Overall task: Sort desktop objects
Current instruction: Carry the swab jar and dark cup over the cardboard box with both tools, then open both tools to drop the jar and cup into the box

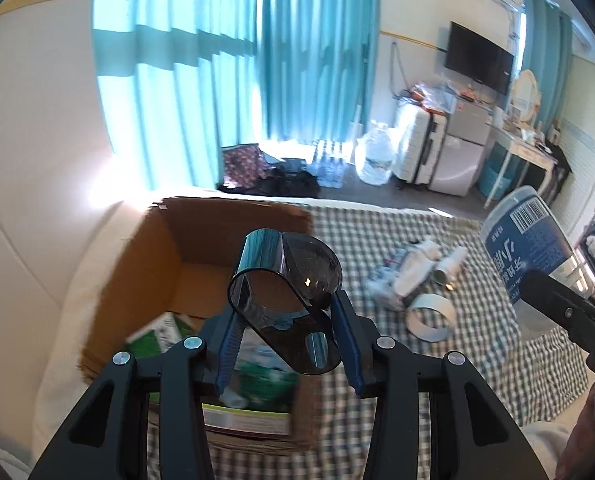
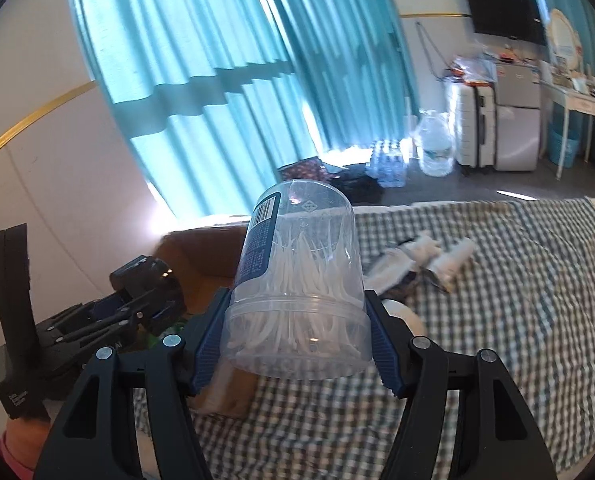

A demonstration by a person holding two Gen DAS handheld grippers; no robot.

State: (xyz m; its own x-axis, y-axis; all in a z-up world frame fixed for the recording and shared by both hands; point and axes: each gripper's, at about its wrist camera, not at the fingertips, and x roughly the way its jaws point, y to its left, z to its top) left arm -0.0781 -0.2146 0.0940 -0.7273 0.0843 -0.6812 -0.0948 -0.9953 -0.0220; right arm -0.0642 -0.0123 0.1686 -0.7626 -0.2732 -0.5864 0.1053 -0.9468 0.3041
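Left tongs (image 1: 287,316) clamped on a dark plastic holder (image 1: 285,276) over the cardboard box (image 1: 165,240); right tongs (image 2: 297,328) clamped on a clear jar (image 2: 297,280).

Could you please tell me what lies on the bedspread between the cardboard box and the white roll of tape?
In the left wrist view, only bare checked bedspread lies between the cardboard box and the roll of tape.

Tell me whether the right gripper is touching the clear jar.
Touching. The right wrist view shows the right gripper with both blue jaws pressed against the clear jar.
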